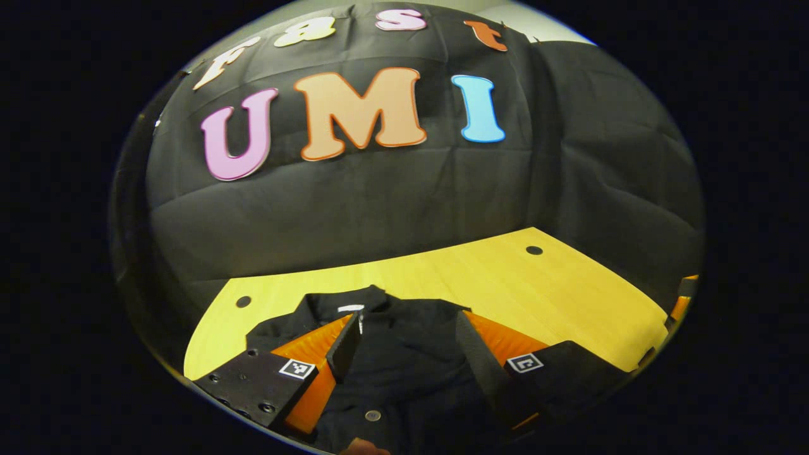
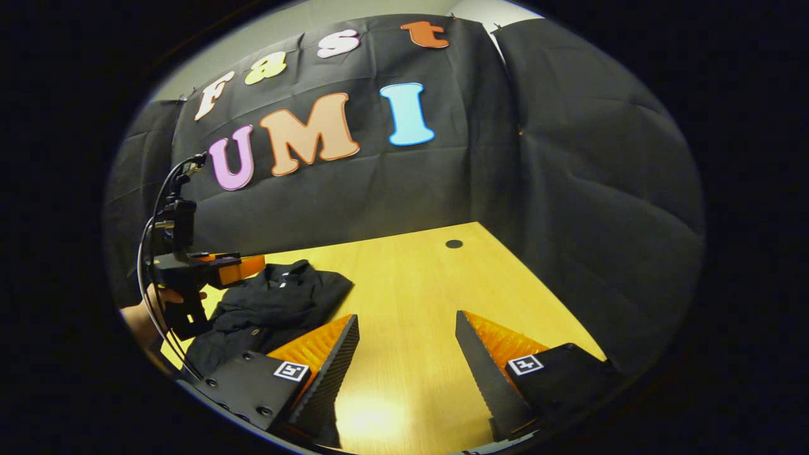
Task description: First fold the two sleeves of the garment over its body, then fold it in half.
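Observation:
A black garment [image 1: 404, 366] lies on the yellow wooden table [image 1: 569, 297], its collar with a white label [image 1: 351, 308] towards the far wall. My left gripper [image 1: 407, 322] hovers open right above it, the jaws wide apart over the chest and nothing held between them. In the right gripper view the garment [image 2: 272, 306] forms a compact dark heap at the left, with the left gripper [image 2: 249, 264] held by a hand [image 2: 142, 316] above its near-left side. My right gripper [image 2: 407, 317] stands open over bare table [image 2: 411, 278], to the right of the garment.
The black cloth wall [image 1: 379, 202] closes off the table's back and right sides. Small round holes [image 1: 534, 250] [image 2: 454, 243] sit near the far table corners. Bare wood stretches to the right of the garment. A cable [image 2: 148, 253] loops off the left gripper.

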